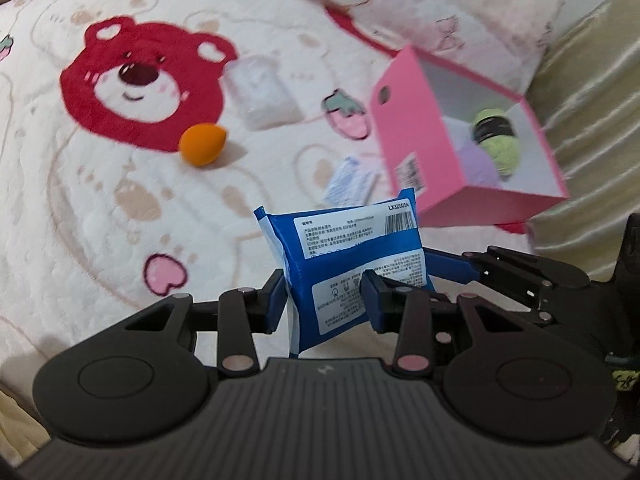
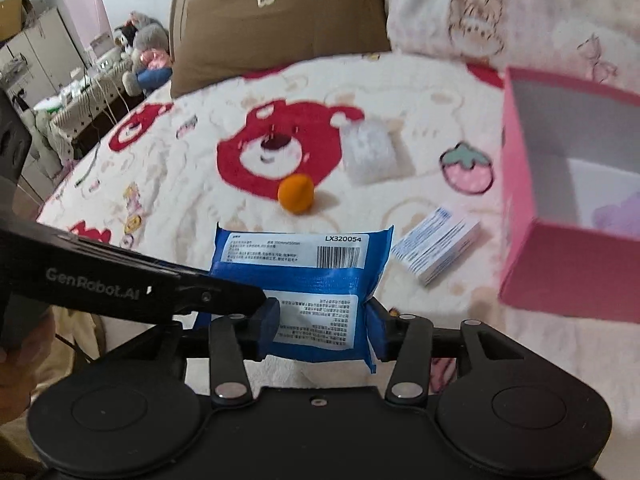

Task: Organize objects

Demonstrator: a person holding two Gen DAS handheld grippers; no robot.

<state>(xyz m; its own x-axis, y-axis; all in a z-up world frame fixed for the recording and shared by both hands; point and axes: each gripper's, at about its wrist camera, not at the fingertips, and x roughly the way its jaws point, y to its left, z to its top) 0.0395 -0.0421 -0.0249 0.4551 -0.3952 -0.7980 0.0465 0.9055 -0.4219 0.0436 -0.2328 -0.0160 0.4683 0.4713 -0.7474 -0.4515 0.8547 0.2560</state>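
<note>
A blue wipes pack is held above the bed by both grippers at once. My left gripper is shut on its near end. My right gripper is shut on the same blue wipes pack; the left gripper's arm reaches in from the left. An open pink box stands to the right, with a green yarn ball and a purple one inside. The pink box is also at the right of the right wrist view.
On the bear-print blanket lie an orange sponge egg, a clear plastic packet and a small white-blue box. They also show in the right wrist view: egg, packet, small box. Pillows lie behind.
</note>
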